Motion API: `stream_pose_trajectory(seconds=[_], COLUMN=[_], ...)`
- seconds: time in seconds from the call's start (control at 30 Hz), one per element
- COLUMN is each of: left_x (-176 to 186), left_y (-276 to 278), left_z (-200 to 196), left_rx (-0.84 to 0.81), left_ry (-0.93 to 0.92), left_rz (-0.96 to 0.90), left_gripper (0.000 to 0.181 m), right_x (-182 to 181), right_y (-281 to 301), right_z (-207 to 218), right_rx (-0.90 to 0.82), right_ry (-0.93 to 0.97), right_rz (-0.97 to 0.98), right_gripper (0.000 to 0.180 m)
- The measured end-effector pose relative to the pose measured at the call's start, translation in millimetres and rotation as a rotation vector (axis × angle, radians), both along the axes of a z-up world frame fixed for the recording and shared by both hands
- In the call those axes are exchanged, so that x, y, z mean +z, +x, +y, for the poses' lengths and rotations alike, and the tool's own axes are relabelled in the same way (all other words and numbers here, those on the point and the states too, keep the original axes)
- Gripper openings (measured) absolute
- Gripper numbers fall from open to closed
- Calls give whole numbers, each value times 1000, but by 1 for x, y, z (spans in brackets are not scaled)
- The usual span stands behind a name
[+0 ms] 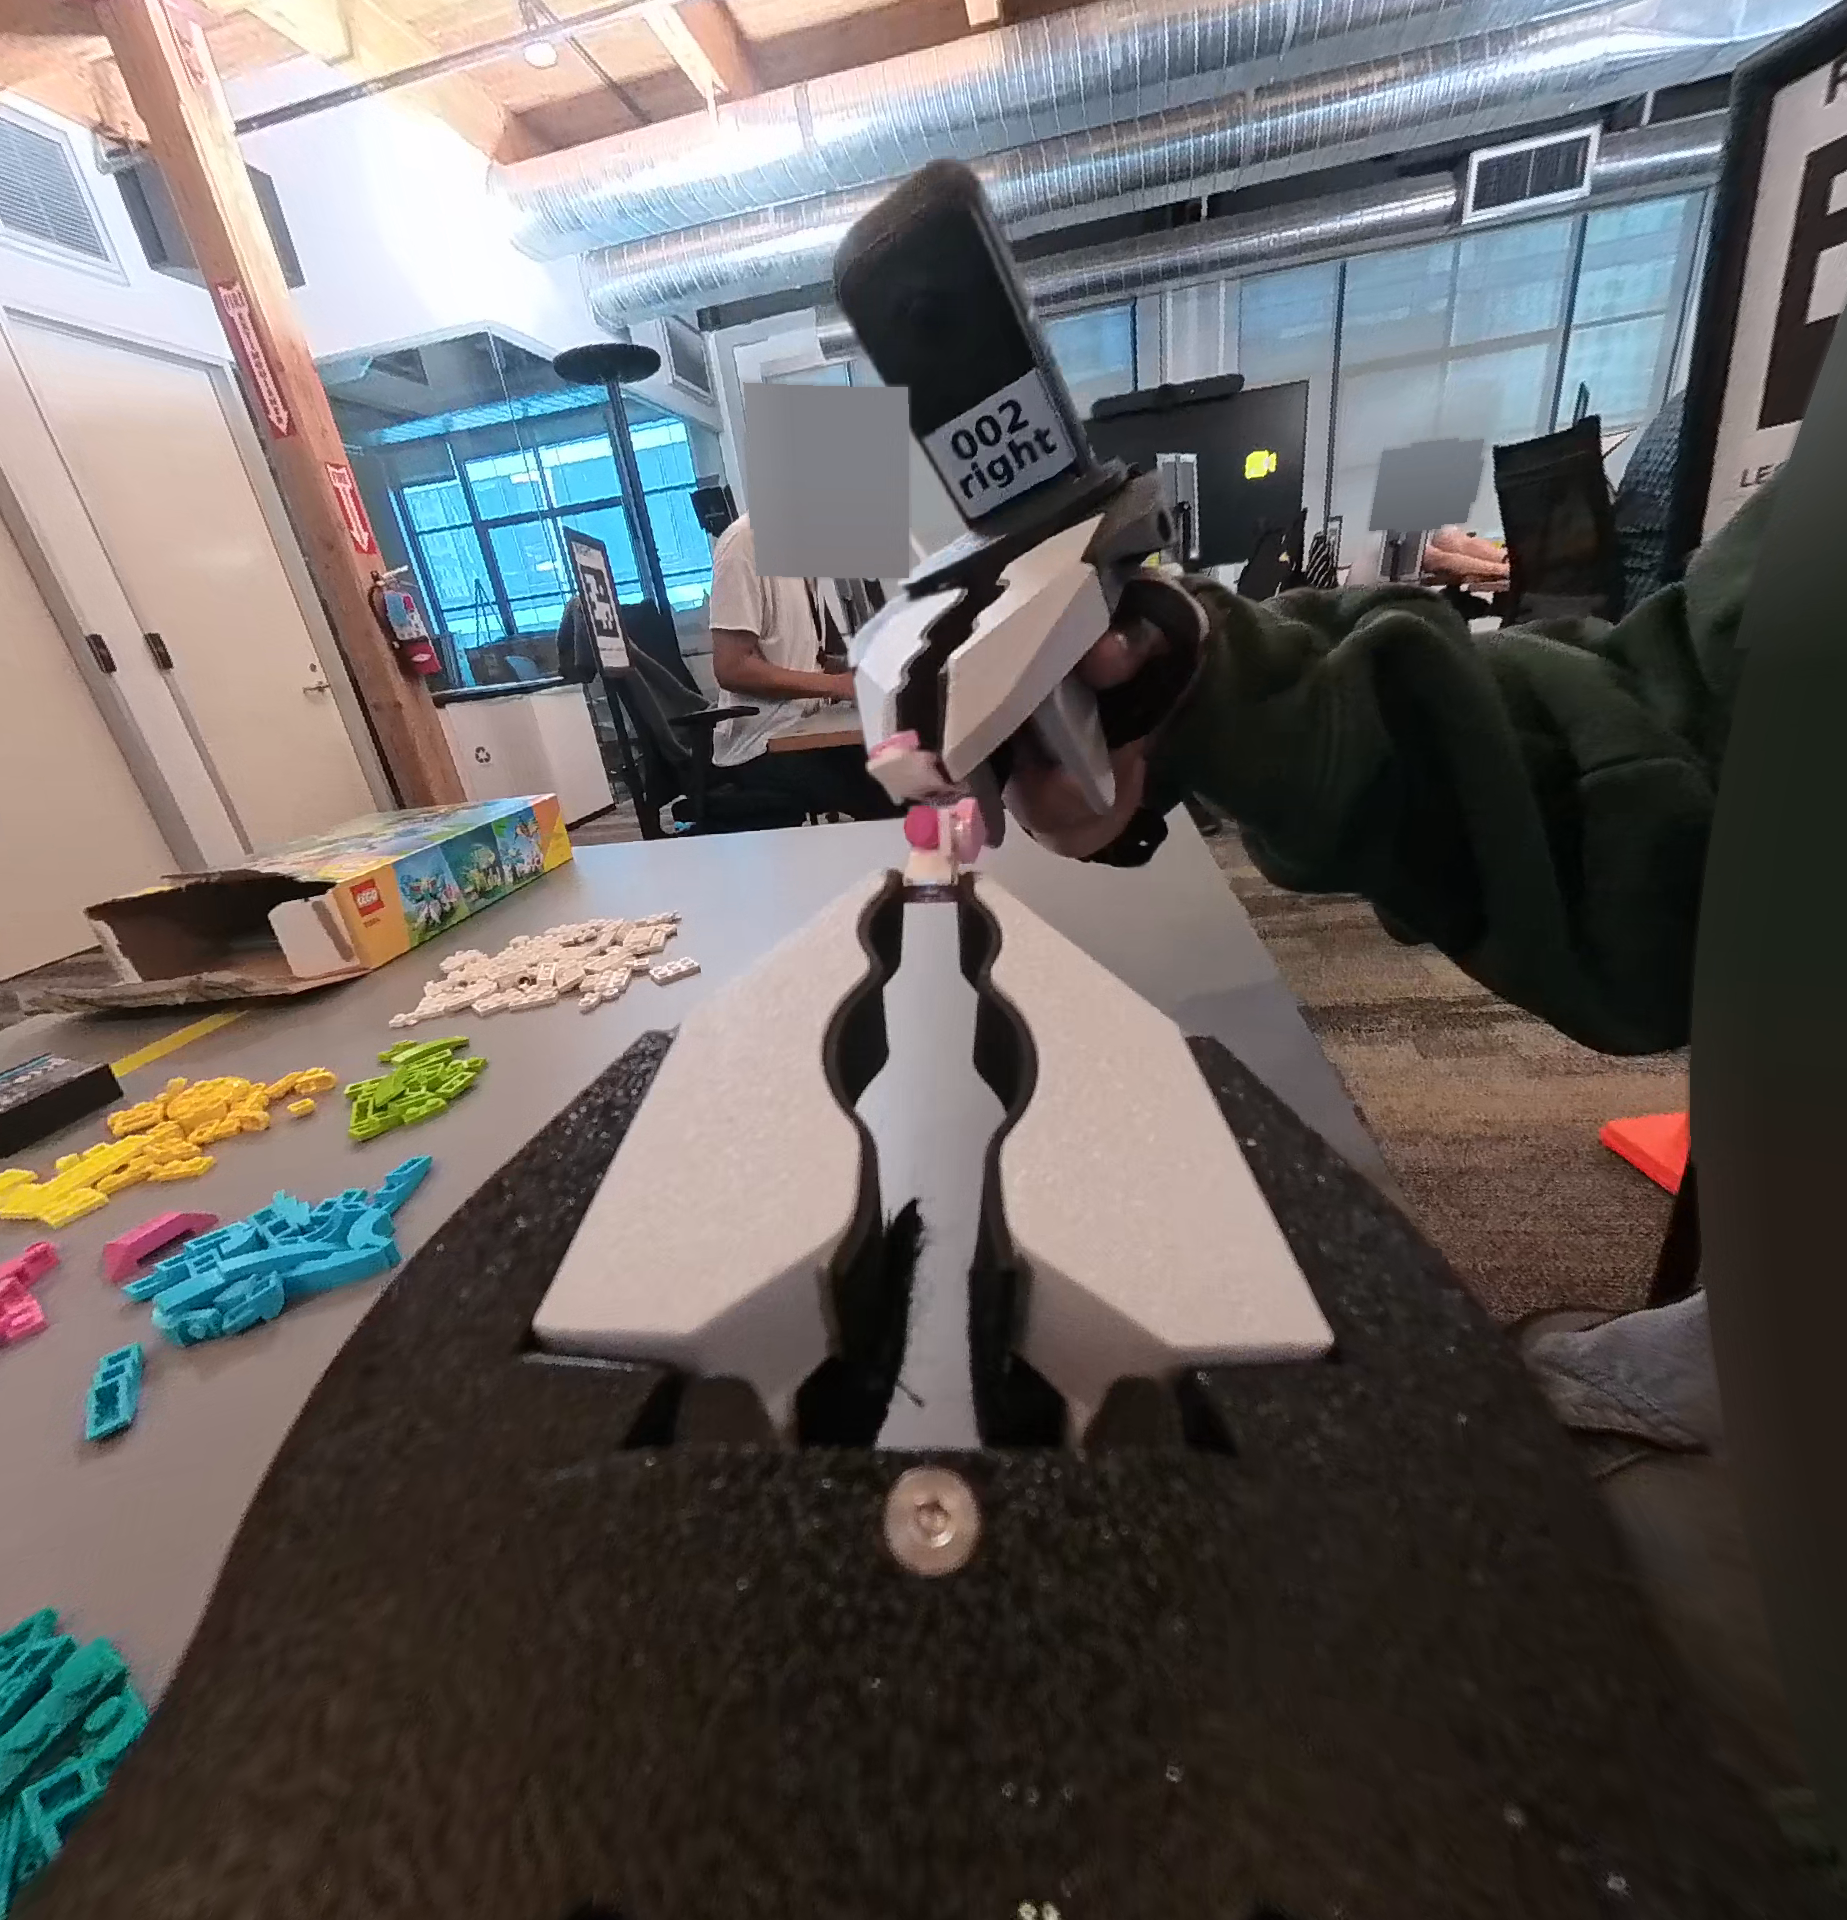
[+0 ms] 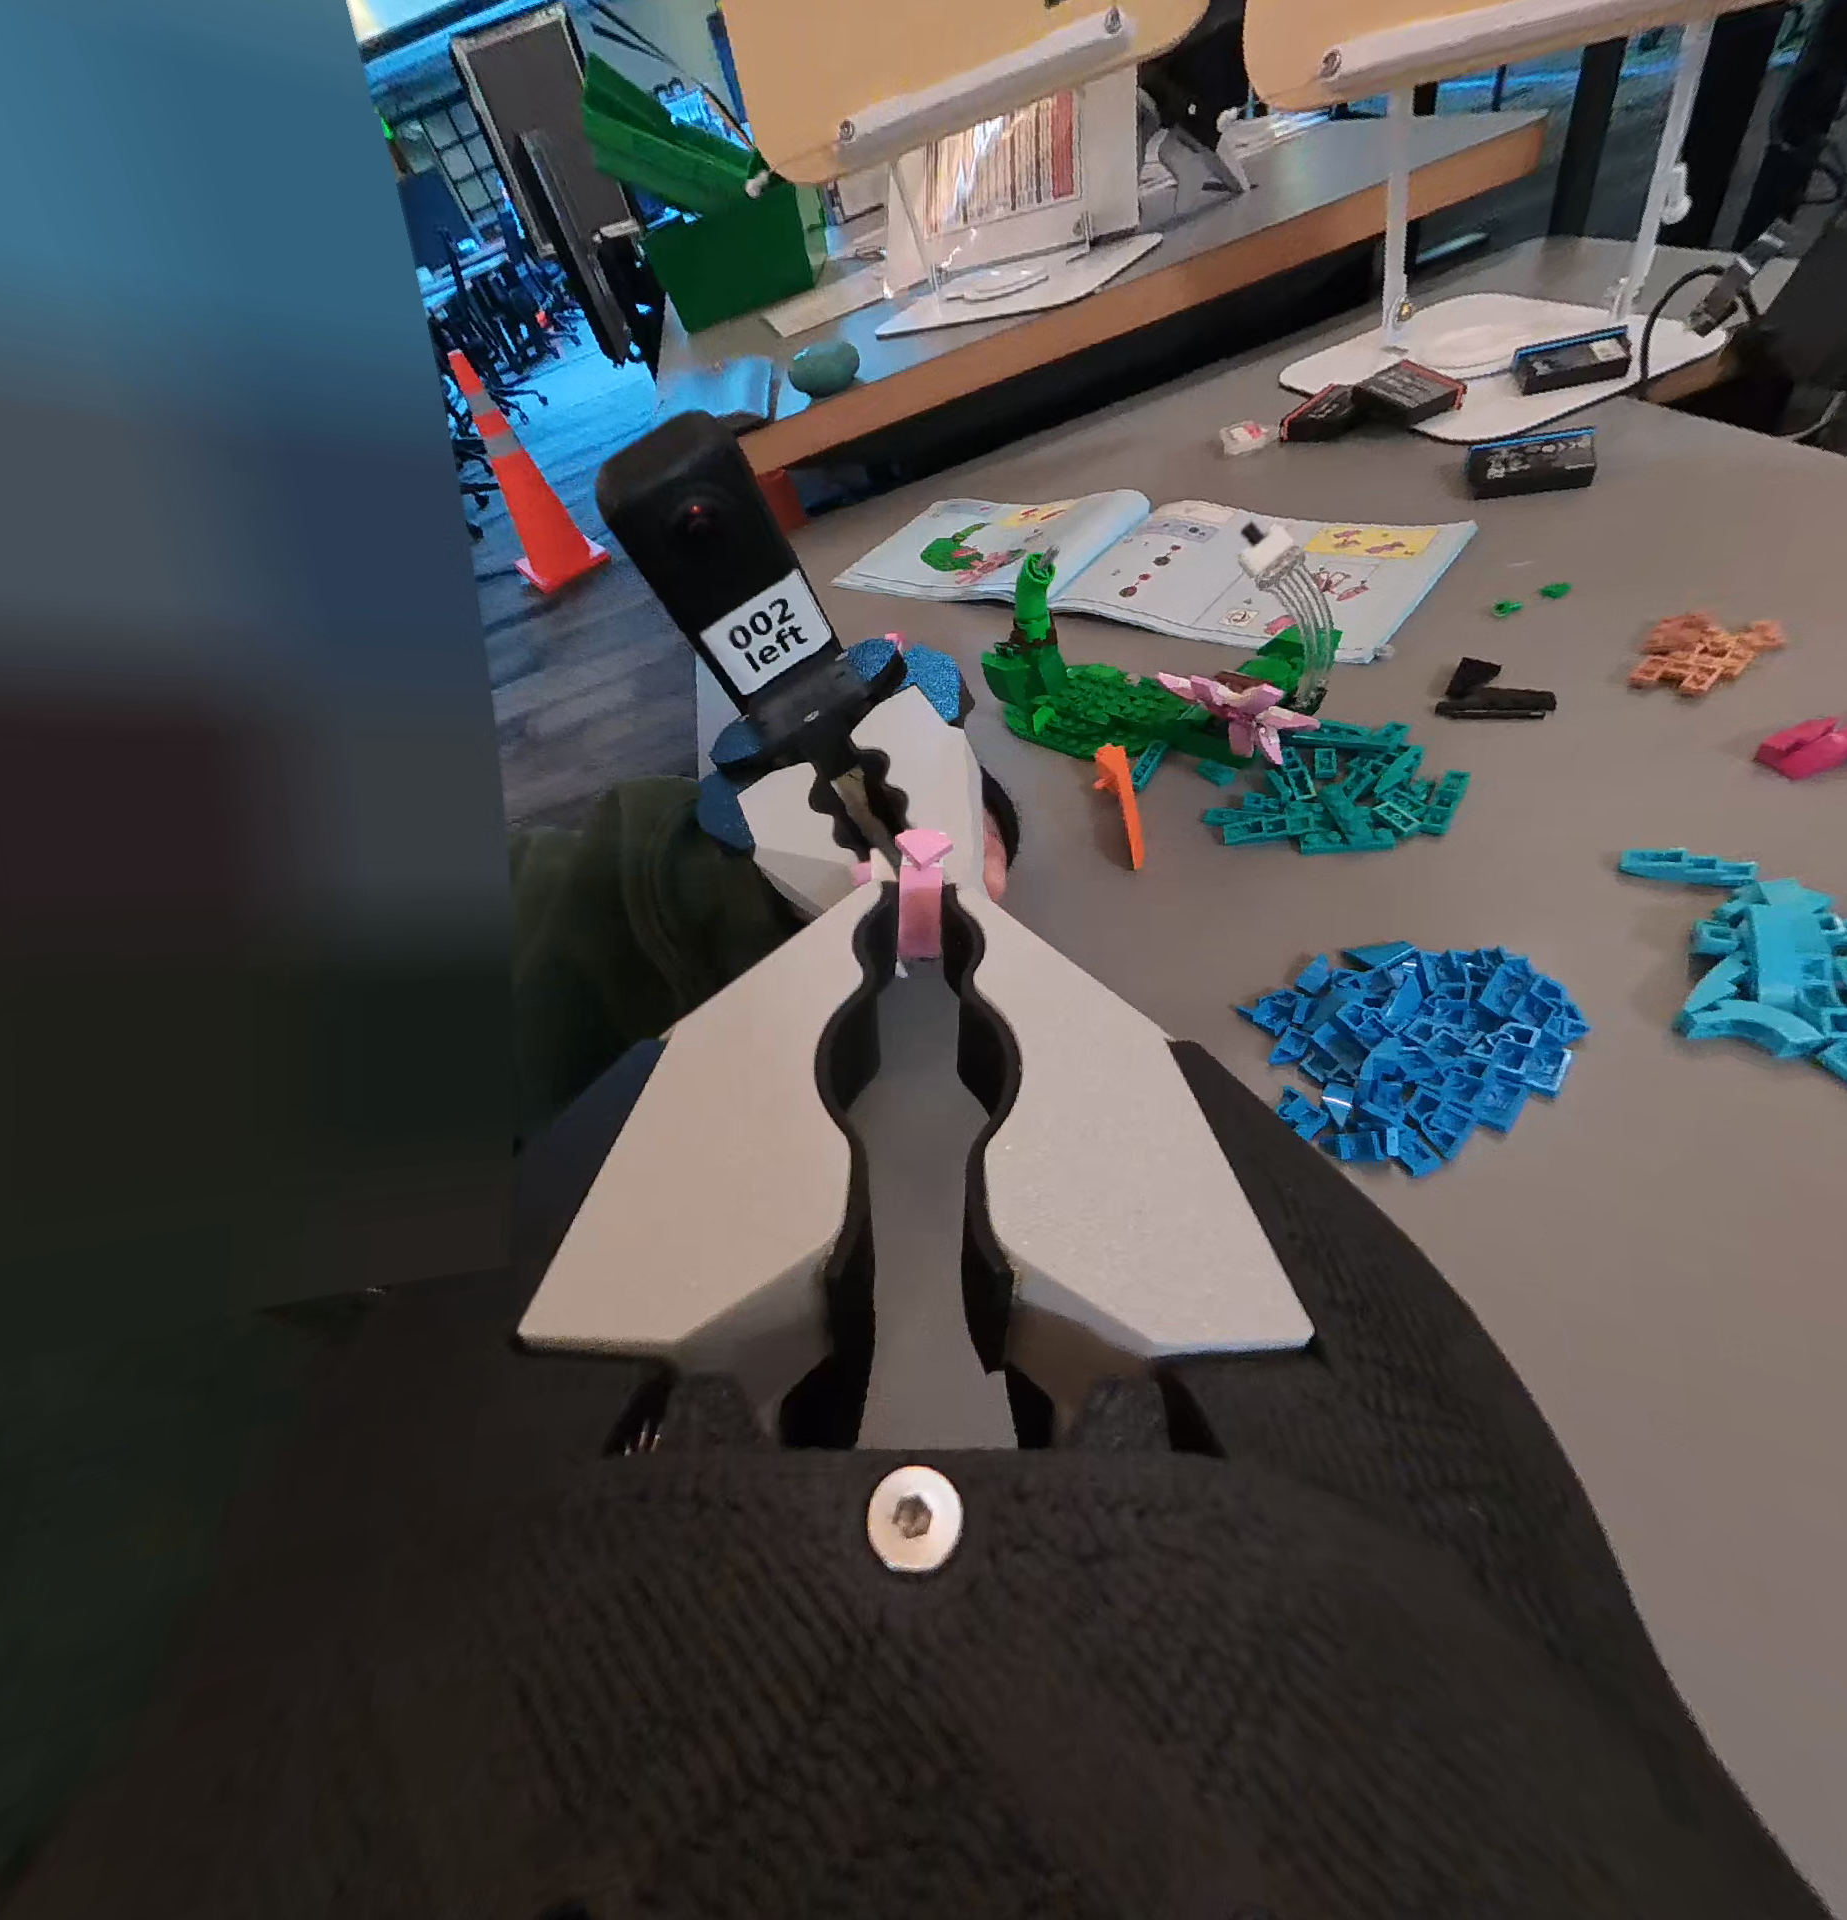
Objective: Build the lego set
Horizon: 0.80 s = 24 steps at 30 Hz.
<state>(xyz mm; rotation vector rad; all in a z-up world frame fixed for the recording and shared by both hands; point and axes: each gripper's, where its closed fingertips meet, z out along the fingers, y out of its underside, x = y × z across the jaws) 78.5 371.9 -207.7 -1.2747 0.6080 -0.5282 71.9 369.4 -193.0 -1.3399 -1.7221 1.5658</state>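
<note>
My left gripper [image 1: 929, 885] is shut on the base of a small pink-and-white lego assembly [image 1: 940, 836] and holds it in the air near the table's edge. My right gripper [image 2: 917, 920] is shut on a pale pink piece [image 2: 919, 899]. In the left wrist view the right gripper [image 1: 924, 779] comes down from the upper right, and its piece meets the top of the assembly. In the right wrist view the left gripper [image 2: 877, 862] sits just behind the pink piece. A green lego build [image 2: 1095, 696] with a pink flower [image 2: 1246, 717] stands on the grey table [image 2: 1158, 935].
An open instruction booklet [image 2: 1158, 561] lies behind the build. Sorted piles lie around: teal [image 2: 1334, 800], blue [image 2: 1418, 1049], cyan [image 2: 1792, 966], white [image 1: 555, 971], yellow [image 1: 171, 1132], lime [image 1: 415, 1086]. The torn lego box [image 1: 379, 894] lies at far left. A person sits at a desk beyond. The grippers are tip to tip, or close to it.
</note>
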Motion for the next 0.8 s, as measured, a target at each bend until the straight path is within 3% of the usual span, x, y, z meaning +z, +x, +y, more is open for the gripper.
stream_pose_trajectory(seconds=[0.23,0.8], left_x=[3,40], left_y=[0,-30], left_z=[-2,-19], left_rx=[-5,8], left_ry=[21,169], left_rz=[-9,-249], left_gripper=[7,7], right_x=[1,31], right_y=[-3,-33], right_z=[-4,-22], right_rx=[0,141], right_ry=[68,195], right_rz=[-4,-75], right_gripper=[6,6])
